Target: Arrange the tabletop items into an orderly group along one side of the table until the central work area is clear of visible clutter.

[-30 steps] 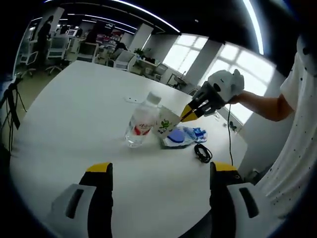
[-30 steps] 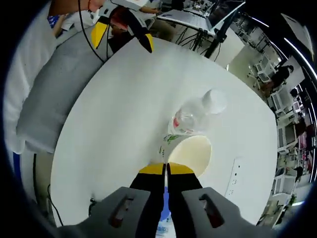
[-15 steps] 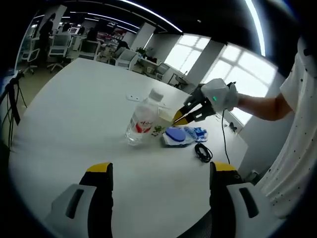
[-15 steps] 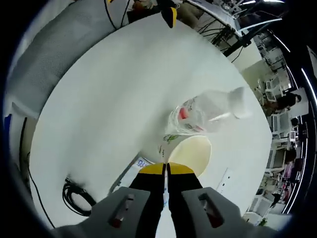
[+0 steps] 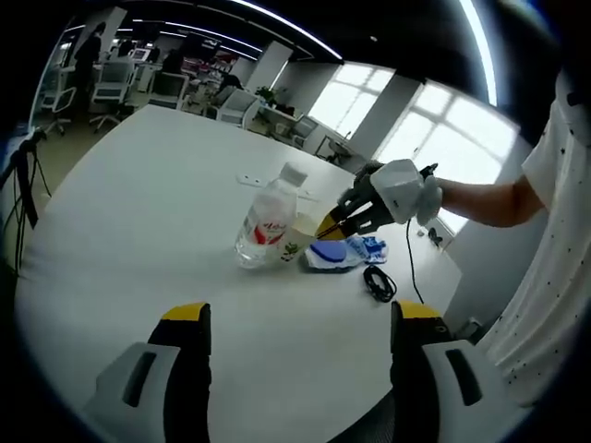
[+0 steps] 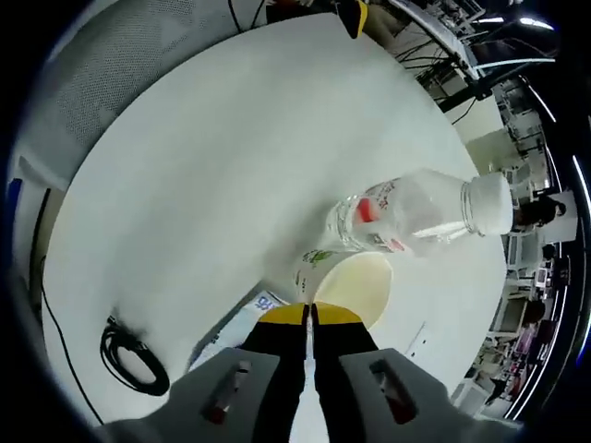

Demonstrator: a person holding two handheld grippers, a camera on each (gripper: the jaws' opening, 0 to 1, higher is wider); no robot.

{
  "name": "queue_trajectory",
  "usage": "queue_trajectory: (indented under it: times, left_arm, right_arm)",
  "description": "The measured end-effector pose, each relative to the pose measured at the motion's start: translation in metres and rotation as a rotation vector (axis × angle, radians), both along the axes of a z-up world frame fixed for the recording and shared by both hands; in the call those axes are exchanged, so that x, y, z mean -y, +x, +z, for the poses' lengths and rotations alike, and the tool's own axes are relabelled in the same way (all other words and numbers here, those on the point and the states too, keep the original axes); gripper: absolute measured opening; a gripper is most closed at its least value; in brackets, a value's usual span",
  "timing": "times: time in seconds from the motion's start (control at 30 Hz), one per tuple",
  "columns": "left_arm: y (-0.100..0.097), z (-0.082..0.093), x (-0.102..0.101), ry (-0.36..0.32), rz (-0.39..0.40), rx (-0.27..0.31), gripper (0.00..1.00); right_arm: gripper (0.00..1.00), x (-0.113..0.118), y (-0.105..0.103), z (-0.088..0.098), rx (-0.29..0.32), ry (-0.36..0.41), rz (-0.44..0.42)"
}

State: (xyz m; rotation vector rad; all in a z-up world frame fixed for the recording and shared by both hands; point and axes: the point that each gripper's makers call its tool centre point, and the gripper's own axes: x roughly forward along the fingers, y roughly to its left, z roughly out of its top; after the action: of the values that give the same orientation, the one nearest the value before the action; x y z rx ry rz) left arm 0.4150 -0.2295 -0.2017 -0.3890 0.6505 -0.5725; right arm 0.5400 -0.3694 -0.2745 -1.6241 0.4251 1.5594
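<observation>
Two jaws of the right gripper (image 6: 308, 314) pressed together on the near rim of a paper cup (image 6: 355, 281), yellow tips pinching its wall; seen in the left gripper view too, right gripper (image 5: 334, 224) angled down at the cup (image 5: 297, 238) from the right. Left gripper (image 5: 291, 318) spread wide and holding nothing, hanging back over bare tabletop near the table's edge.

Just beside the cup, touching or nearly so: a clear plastic water bottle (image 6: 416, 214) with a white cap, upright in the left gripper view (image 5: 266, 226). On the cup's other side, a flat blue-and-white packet (image 5: 338, 252), then a coiled black cable (image 5: 378, 283) closer to the table's edge (image 5: 120, 277). All four clustered toward one end of the white table, well apart from the left gripper.

Likely risks, judged from here: a thin paper wall pinched at one spot could buckle or slip free; any sideways drag could nudge the bottle and tip it, given how close it stands.

Red label on the bottle with white lettering, too small to read. Green printed pattern on the cup, no legible words. Some blue print on the packet (image 6: 249, 312), unreadable.
</observation>
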Motion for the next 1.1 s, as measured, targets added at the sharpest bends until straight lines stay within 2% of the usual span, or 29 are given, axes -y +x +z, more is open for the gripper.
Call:
queue_trajectory:
  times: [0.5,0.6,0.67,1.1]
  left_arm:
    - [0.0005,-0.0015,-0.0028,0.004,0.004,-0.006,0.81]
    - [0.0009,-0.0009,-0.0031,0.002,0.006,-0.005,0.81]
    - [0.0009,-0.0010,-0.0032,0.005,0.005,-0.004,0.81]
    - [0.0004,0.0027,-0.0020,0.007,0.005,0.005,0.81]
  right_arm:
    - [0.00,-0.0010,0.0010,-0.0011,0.004,0.000,0.002]
    - [0.08,-0.0017,0.0029,-0.0004,0.005,0.010,-0.019]
    - [0.08,-0.0013,0.0030,0.0000,0.008,0.008,-0.014]
    - [0.24,-0.0005,-0.0036,0.0006,-0.018,0.025,-0.040]
